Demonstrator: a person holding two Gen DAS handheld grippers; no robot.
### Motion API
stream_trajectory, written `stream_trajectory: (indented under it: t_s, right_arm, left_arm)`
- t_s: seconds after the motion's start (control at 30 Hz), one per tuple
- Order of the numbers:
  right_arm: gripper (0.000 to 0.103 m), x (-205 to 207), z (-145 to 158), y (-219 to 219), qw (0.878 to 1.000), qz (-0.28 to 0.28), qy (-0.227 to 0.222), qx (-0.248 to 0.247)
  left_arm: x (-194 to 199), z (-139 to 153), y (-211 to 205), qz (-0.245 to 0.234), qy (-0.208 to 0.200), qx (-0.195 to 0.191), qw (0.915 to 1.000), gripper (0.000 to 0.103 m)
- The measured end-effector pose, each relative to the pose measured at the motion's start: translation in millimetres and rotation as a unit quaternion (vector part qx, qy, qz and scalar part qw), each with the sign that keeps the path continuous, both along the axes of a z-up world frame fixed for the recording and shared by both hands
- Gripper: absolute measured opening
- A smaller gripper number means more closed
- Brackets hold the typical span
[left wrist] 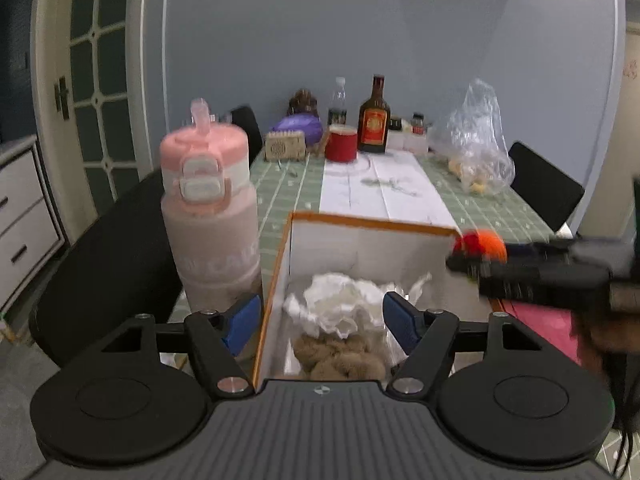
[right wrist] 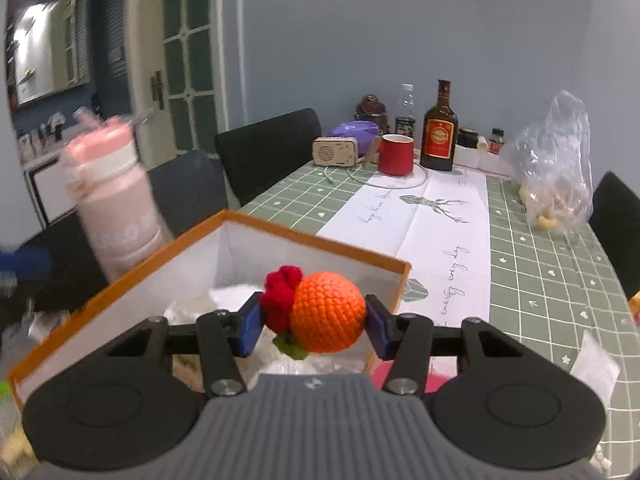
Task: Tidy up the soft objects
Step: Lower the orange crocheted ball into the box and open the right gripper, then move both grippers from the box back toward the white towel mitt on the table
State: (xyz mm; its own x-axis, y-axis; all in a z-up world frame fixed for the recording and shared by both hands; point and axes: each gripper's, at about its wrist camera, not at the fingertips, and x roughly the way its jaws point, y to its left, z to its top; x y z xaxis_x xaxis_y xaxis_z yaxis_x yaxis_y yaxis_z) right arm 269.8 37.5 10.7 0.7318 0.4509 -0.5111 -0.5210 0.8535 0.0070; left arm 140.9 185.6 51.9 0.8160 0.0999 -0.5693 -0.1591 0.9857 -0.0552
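My right gripper (right wrist: 314,322) is shut on a crocheted orange ball with a red flower (right wrist: 326,312) and holds it over the right part of the orange-rimmed white box (right wrist: 316,242). In the left wrist view the ball (left wrist: 484,246) and the right gripper (left wrist: 476,264) show blurred at the box's right rim (left wrist: 372,222). My left gripper (left wrist: 320,320) is open and empty above the box, its fingers astride the left wall. Inside lie a white crumpled soft thing (left wrist: 340,304) and a brown fuzzy thing (left wrist: 340,356).
A pink water bottle (left wrist: 212,216) stands close left of the box. At the table's far end are a red mug (left wrist: 341,144), a dark bottle (left wrist: 374,120), a wooden radio (left wrist: 285,145) and a plastic bag (left wrist: 476,140). Black chairs (left wrist: 112,264) flank the table. A pink item (left wrist: 540,320) lies right of the box.
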Motion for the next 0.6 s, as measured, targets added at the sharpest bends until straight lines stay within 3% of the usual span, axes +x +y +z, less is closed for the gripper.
stream_trajectory:
  t_s: [0.1, 0.23, 0.3, 0.37, 0.47, 0.6]
  right_arm:
    - [0.052, 8.7, -1.2, 12.0, 0.999, -0.009, -0.017, -0.045]
    - [0.053, 17.4, -8.7, 18.7, 0.999, -0.001, 0.001, -0.055]
    - [0.053, 20.2, -12.2, 23.2, 0.997, -0.011, -0.015, -0.07]
    - [0.068, 21.7, -15.1, 26.9, 0.995, -0.028, -0.042, -0.083]
    - [0.08, 17.0, -16.0, 25.1, 0.995, -0.013, -0.062, -0.078]
    - [0.082, 7.6, -10.6, 10.5, 0.995, -0.026, -0.081, -0.048]
  left_arm:
    - [-5.5, -1.5, -4.6, -0.011, -0.004, 0.025, 0.9996, 0.081]
    - [-13.1, -0.7, -15.0, -0.019, -0.009, 0.056, 0.9982, 0.081]
    - [-15.2, 0.7, -17.3, -0.022, -0.006, 0.061, 0.9979, 0.081]
    - [-16.1, 1.1, -17.3, -0.018, 0.0, 0.059, 0.9981, 0.082]
    - [-17.7, 0.1, -13.7, -0.019, 0.006, 0.039, 0.9991, 0.082]
    - [-19.8, -1.3, -11.8, -0.017, 0.012, 0.029, 0.9994, 0.082]
